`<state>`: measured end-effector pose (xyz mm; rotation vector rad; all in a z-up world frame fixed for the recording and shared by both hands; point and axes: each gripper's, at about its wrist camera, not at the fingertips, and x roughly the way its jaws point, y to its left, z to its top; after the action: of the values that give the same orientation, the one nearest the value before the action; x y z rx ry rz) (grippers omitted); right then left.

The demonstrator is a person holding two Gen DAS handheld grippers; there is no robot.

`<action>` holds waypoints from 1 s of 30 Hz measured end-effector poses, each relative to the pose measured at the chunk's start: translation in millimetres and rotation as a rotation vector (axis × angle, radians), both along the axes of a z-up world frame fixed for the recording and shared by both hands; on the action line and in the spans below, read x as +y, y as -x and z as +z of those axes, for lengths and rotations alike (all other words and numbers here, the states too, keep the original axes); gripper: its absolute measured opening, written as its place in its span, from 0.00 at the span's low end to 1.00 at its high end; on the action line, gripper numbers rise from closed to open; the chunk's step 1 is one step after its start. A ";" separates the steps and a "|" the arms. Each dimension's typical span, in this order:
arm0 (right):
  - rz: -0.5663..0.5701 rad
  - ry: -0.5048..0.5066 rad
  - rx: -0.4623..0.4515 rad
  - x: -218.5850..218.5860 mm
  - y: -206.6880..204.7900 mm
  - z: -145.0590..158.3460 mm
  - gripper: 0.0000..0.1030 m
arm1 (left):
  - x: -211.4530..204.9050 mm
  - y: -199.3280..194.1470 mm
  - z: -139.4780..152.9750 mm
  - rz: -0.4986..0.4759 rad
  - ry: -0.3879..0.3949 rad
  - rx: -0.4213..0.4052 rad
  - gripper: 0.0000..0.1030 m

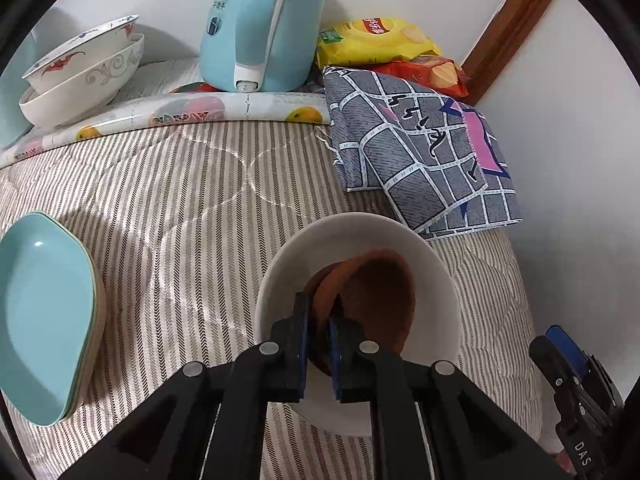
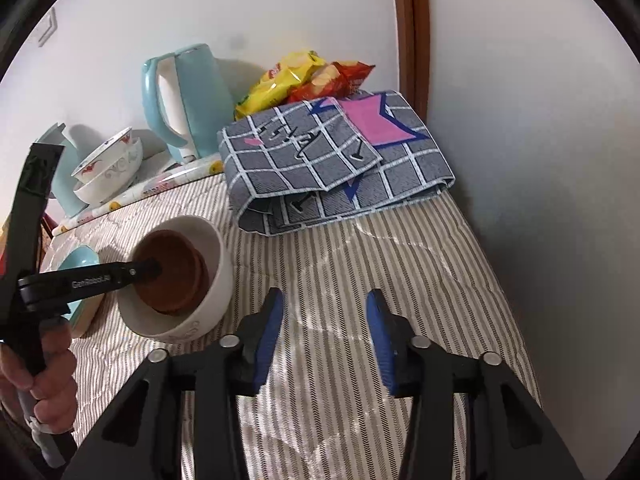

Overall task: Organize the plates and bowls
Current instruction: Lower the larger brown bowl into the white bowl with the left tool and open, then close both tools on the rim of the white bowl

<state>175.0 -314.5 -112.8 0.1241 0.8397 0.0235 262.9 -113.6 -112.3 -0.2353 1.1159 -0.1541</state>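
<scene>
A white bowl stands on the striped cloth with brown bowls nested inside it. My left gripper is shut on the near rim of the top brown bowl, which sits tilted in the white bowl. The right wrist view shows the same white bowl, the brown bowls and the left gripper reaching in. My right gripper is open and empty over the cloth, to the right of the white bowl. Stacked teal plates lie at the left. Two patterned bowls are stacked at the back left.
A light blue kettle stands at the back on a fruit-print mat. A folded grey checked cloth lies at the back right, with snack bags behind it. A white wall and a brown door frame bound the right side.
</scene>
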 end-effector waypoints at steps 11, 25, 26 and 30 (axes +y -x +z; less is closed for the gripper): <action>0.067 0.003 0.012 30.2 -9.5 0.5 0.45 | -1.3 1.1 0.7 -0.060 0.016 0.025 0.17; 0.126 0.007 0.019 64.6 -19.4 5.0 0.45 | 4.7 11.9 16.6 -0.068 -0.002 -0.014 0.21; 0.127 0.007 0.021 66.6 -20.8 4.8 0.45 | 5.7 12.9 19.1 -0.071 -0.003 -0.022 0.21; 0.122 0.011 0.032 70.2 -24.9 3.5 0.45 | 13.9 15.8 29.2 -0.052 -0.041 -0.055 0.21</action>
<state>200.0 -244.3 -109.3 0.0631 0.8785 0.1323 247.1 -99.7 -83.1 -0.1645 1.0697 -0.1821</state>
